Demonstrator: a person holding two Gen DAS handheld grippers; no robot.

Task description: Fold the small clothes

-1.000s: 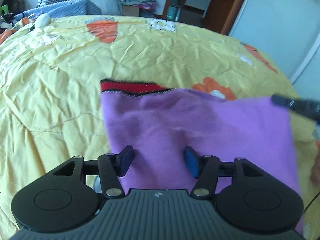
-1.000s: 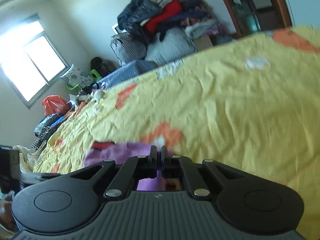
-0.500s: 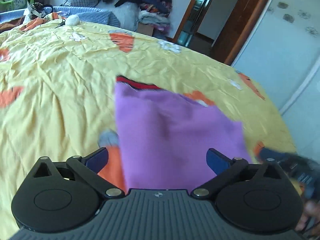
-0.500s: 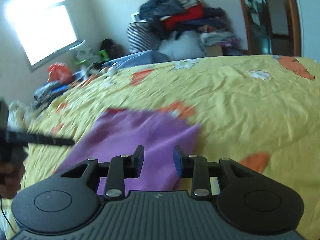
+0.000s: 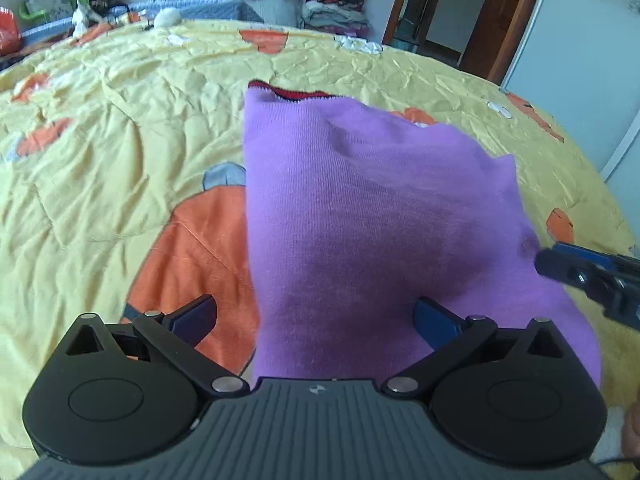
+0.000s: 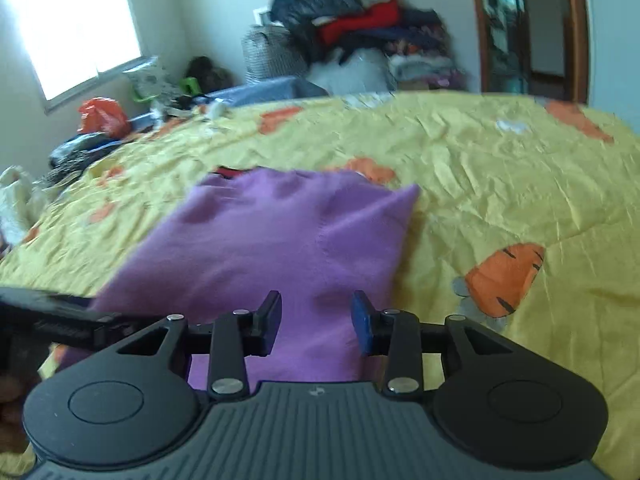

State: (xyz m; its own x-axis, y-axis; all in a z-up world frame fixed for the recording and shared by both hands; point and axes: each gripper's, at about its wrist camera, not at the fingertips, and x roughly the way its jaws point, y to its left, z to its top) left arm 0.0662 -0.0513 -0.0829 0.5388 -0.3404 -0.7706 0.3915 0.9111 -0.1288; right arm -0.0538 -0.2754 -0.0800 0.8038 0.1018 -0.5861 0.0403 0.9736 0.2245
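Note:
A purple knit garment (image 5: pixel 368 220) with a red and black trim (image 5: pixel 298 94) at its far end lies folded flat on the yellow bedspread (image 5: pixel 120 140). My left gripper (image 5: pixel 316 320) is wide open and empty, above the garment's near edge. My right gripper (image 6: pixel 316 320) is open and empty, over the garment's (image 6: pixel 280 240) near right part. The right gripper's fingers (image 5: pixel 592 272) show at the right edge of the left wrist view. The left gripper's fingers (image 6: pixel 60 316) show at the left of the right wrist view.
The bedspread (image 6: pixel 500 184) has orange cartoon prints (image 6: pixel 504 276). A heap of clothes and bags (image 6: pixel 352 40) stands beyond the bed's far edge. A doorway (image 5: pixel 440 20) is at the far right. A window (image 6: pixel 72 28) and clutter are at the left.
My right gripper has opened and let go of the purple garment. My left gripper has opened wider. Both have pulled back from the garment, which now lies flat.

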